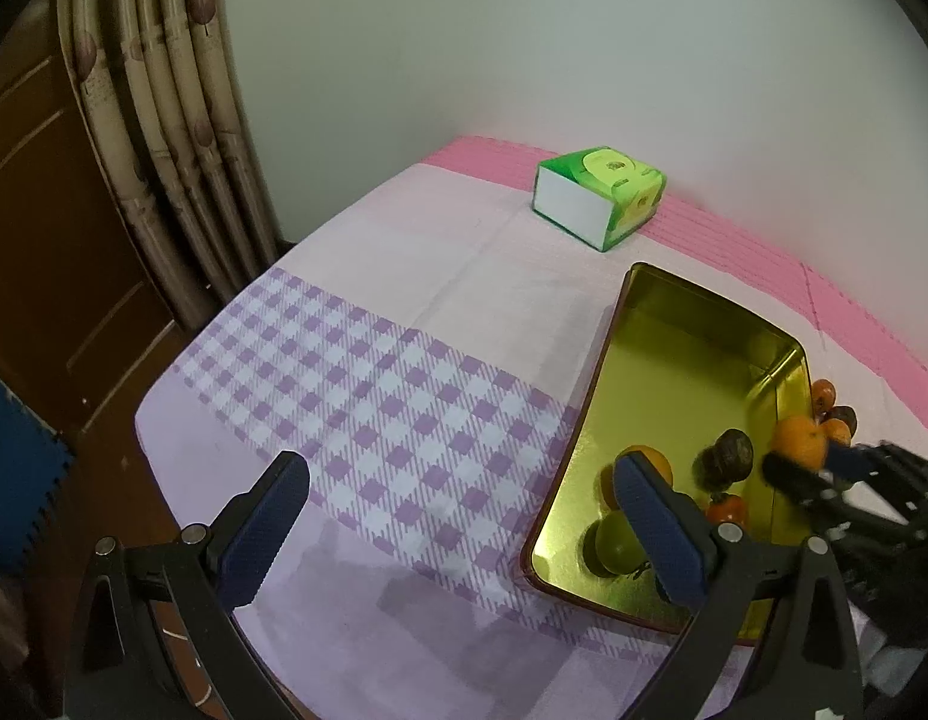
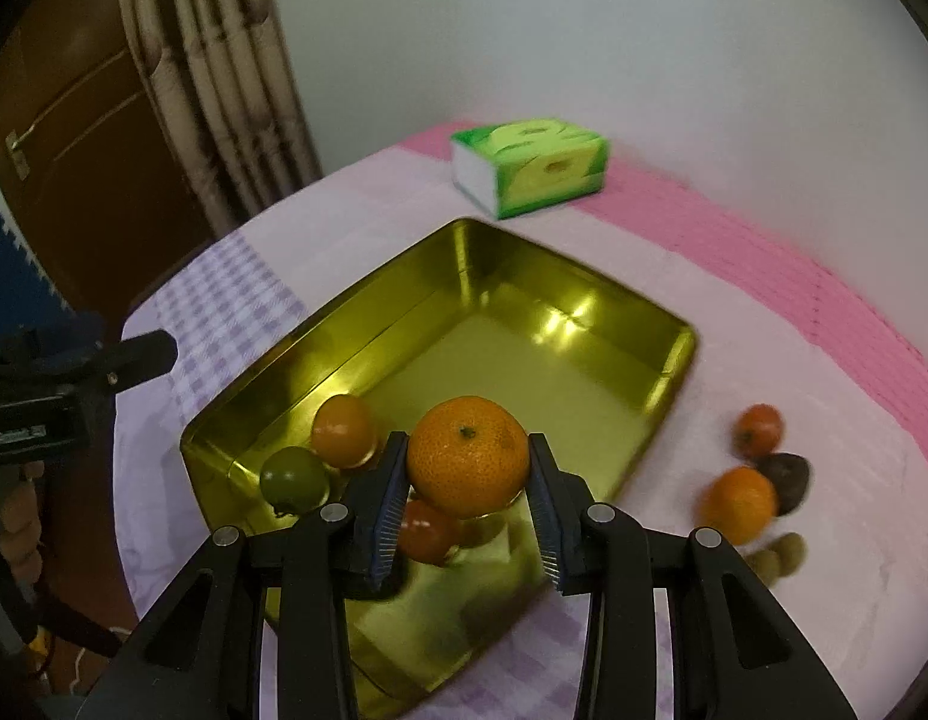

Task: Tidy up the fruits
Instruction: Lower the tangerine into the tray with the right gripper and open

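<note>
A gold metal tin (image 2: pixel 583 294) (image 1: pixel 691 324) lies open on the cloth. My right gripper (image 2: pixel 468 480) is shut on a large orange mandarin (image 2: pixel 468 453) and holds it over the tin's near end; it also shows in the left wrist view (image 1: pixel 798 439). In the tin lie a small orange (image 2: pixel 342 429), a green fruit (image 2: pixel 293 477), a red-orange fruit (image 2: pixel 425 531) and a dark brown fruit (image 1: pixel 724 457). My left gripper (image 1: pixel 464 525) is open and empty over the checked cloth, left of the tin.
Right of the tin on the cloth lie a small red-orange fruit (image 2: pixel 759 429), an orange (image 2: pixel 738 504), a dark fruit (image 2: pixel 784 480) and two small greenish-brown fruits (image 2: pixel 778 555). A green tissue box (image 2: pixel 529 165) stands at the back near the wall. Curtain and door are at the left.
</note>
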Motion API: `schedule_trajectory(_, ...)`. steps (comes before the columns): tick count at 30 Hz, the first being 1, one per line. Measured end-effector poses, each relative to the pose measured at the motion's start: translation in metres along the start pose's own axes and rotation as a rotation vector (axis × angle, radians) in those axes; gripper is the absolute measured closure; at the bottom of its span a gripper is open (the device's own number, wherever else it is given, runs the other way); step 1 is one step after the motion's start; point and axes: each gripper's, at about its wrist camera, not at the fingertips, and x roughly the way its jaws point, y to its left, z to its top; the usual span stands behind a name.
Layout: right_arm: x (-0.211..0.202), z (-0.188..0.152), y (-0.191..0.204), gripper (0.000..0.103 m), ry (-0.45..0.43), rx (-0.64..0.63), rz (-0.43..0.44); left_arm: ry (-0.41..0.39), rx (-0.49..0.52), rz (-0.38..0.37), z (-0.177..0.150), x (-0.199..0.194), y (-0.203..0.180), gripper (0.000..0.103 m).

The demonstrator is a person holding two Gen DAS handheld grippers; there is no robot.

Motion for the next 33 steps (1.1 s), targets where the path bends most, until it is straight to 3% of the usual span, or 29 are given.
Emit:
schedule_trajectory(12, 0.034, 0.002, 0.017, 0.064, 0.053, -0.055, 0.003, -0.033, 0.026, 0.014, -0.002, -0.002, -0.003, 0.002)
schedule_trajectory(25, 0.035, 0.001, 0.023, 0.063, 0.049, -0.069, -0.003, 0.034, 0.039, -0.019, -0.006, 0.009, -0.008, 0.002)
schedule_trajectory(33, 0.002, 0.005, 0.013, 0.042, -0.04, -0.01, 0.025, 0.043, 0.038, 0.011, -0.008, 0.012, -0.007, 0.002)
